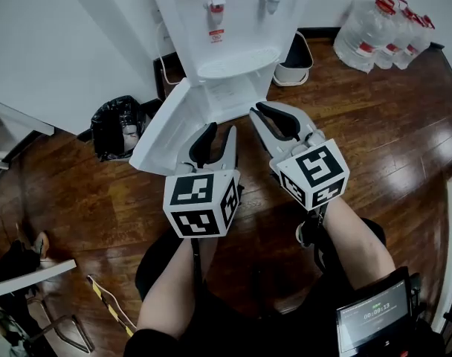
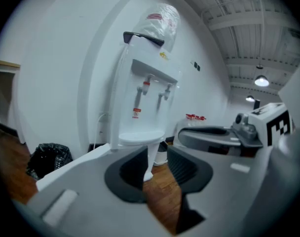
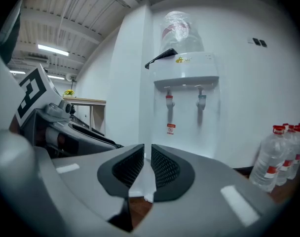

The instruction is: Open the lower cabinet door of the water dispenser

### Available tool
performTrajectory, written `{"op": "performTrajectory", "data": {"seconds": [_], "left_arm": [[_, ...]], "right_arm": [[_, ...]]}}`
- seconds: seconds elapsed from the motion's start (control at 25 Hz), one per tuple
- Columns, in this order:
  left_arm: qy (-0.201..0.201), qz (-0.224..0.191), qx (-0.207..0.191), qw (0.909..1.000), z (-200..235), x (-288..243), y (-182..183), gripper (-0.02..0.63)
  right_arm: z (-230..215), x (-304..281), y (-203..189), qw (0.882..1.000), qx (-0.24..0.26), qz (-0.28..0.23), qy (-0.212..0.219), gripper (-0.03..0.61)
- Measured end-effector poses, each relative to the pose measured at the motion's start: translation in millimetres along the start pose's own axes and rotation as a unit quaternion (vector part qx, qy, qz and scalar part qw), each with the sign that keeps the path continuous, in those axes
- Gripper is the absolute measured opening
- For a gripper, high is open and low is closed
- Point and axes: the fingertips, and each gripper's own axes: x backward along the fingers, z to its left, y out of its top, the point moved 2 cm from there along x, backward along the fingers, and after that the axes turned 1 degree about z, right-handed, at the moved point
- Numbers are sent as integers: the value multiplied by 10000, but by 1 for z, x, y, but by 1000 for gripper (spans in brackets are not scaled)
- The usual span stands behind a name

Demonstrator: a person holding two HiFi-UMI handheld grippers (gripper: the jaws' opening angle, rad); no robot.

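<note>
The white water dispenser [image 1: 226,21] stands against the wall, a bottle on top and a red and a blue tap on its front. Its lower cabinet door [image 1: 163,132] stands swung wide open to the left. My left gripper [image 1: 221,129] hovers just in front of the open cabinet, to the right of the door. It is open with nothing between its pads [image 2: 189,167]. My right gripper [image 1: 257,110] is beside it, pointing at the dispenser [image 3: 187,102], shut and empty. In both gripper views the dispenser [image 2: 147,98] lies straight ahead.
A black rubbish bag [image 1: 118,125] sits left of the dispenser by the wall. A white bin [image 1: 294,58] stands to its right, and several water bottles [image 1: 382,24] lie at the far right. The floor is dark wood. A timer screen [image 1: 371,318] shows at the lower right.
</note>
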Motion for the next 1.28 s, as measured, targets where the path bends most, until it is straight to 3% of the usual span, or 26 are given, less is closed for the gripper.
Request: {"op": "performTrajectory", "data": {"seconds": [0.08, 0.36, 0.44, 0.6, 0.76, 0.88, 1.28], "left_arm": [[-6, -53, -149, 9999, -9, 4, -4, 143], [-269, -354, -700, 9966, -35, 15, -12, 143], [-323, -346, -846, 9953, -37, 15, -18, 126], [-365, -283, -608, 9971, -32, 22, -19, 123], [-48, -494, -860, 9951, -9, 26, -13, 115], [-138, -599, -653, 9960, -6, 21, -5, 115], [-314, -639, -760, 9946, -15, 12, -2, 112]], "right_arm": [[-7, 13, -3, 9997, -34, -18, -252, 44], [-21, 49, 3, 9921, -948, -302, -766, 26], [-18, 54, 4, 9923, -920, -295, -772, 17], [-11, 54, 9, 9944, -683, -272, -756, 5], [-1, 45, 11, 9958, -608, -253, -637, 5], [0, 40, 8, 9963, -571, -194, -612, 5], [4, 29, 4, 9981, -470, -96, -387, 5]]}}
